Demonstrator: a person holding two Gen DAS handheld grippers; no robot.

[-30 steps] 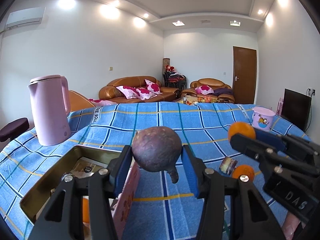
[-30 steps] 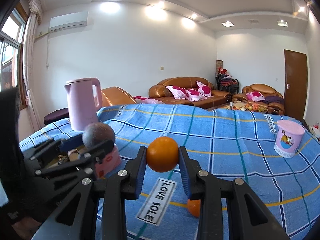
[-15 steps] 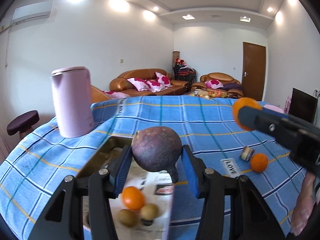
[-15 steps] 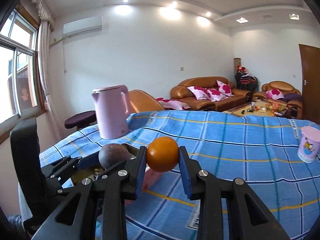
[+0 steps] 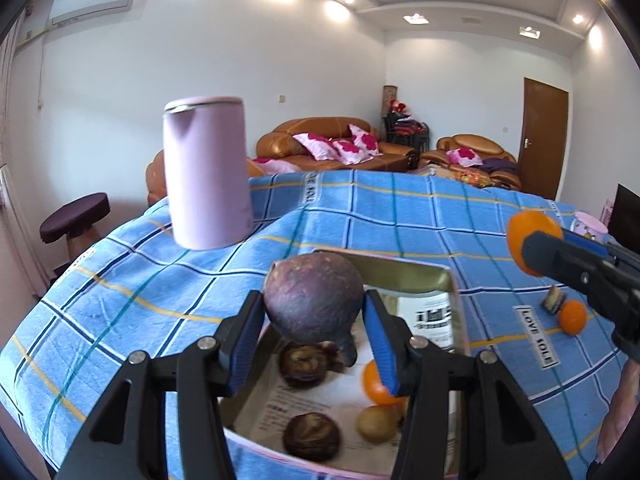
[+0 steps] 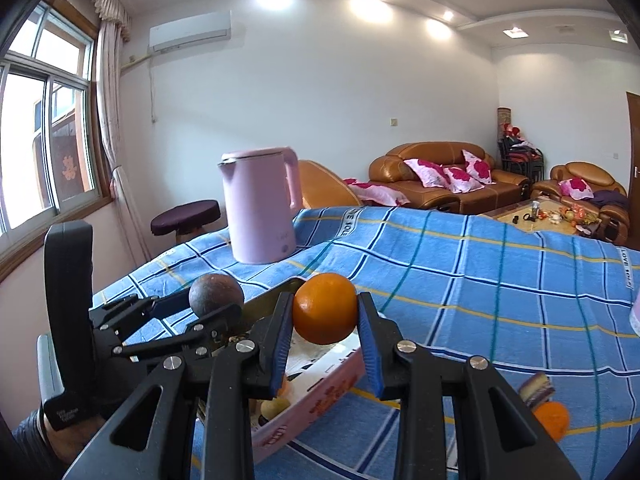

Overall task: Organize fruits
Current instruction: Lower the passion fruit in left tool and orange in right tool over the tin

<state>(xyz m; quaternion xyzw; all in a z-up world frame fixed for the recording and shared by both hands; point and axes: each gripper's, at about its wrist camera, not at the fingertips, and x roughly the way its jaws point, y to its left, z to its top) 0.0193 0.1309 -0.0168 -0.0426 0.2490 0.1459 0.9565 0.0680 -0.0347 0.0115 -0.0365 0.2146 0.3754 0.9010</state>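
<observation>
Left tongs [image 5: 314, 322] clamp a purple fruit [image 5: 314, 302] above the tin [image 5: 404, 270]; right tongs [image 6: 325, 328] clamp an orange [image 6: 325, 308].

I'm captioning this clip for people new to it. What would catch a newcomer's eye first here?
Two fruits held in mid-air: a dark purple mangosteen in the left gripper and an orange in the right gripper, both over the fruit-filled tin tray. Behind stands a tall pink kettle on the blue plaid tablecloth.

blue plaid cloth [image 5: 400, 216] w/ yellow lines, pink kettle [image 5: 206, 172], purple fruit [image 5: 314, 298], orange [image 6: 325, 308], pink tin [image 6: 320, 396]
</observation>
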